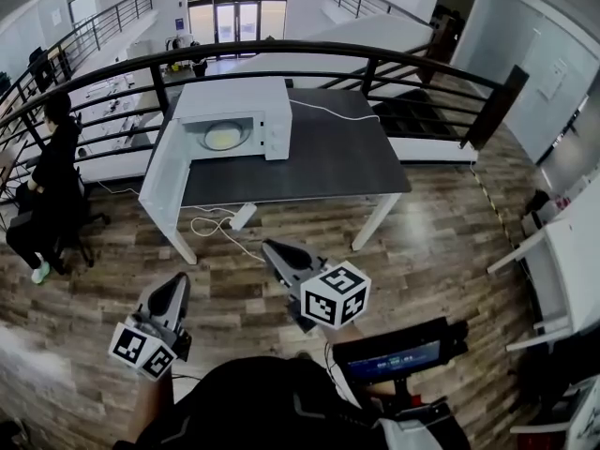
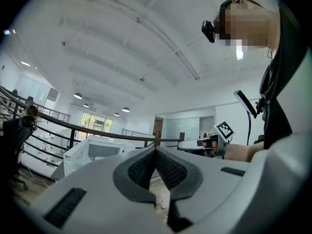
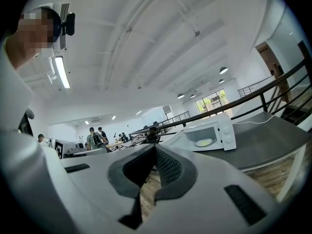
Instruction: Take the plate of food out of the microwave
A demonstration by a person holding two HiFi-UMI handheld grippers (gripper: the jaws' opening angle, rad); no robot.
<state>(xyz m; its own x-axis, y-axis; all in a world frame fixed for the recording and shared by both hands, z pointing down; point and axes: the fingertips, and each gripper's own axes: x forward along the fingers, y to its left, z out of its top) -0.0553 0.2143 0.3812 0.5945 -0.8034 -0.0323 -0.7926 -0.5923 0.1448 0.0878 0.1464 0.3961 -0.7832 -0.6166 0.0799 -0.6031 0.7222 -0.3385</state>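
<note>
A: Plate of food (image 1: 223, 137)?

B: Inside the microwave (image 1: 234, 97), yellowish food showing. The door (image 1: 161, 172) is swung open to the left. The microwave sits at the left end of the dark table (image 1: 319, 157).

A: Grippers?

B: Both well short of the table, over the wood floor (image 1: 441, 251). Left gripper (image 1: 178, 284): jaws pressed together, nothing between. Right gripper (image 1: 272, 248): likewise closed and empty, nose toward the microwave.

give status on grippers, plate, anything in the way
Left gripper and right gripper both shut, empty, short of the table. Plate of food in the microwave, door open. Nothing blocks the opening; cable loose on floor.
</note>
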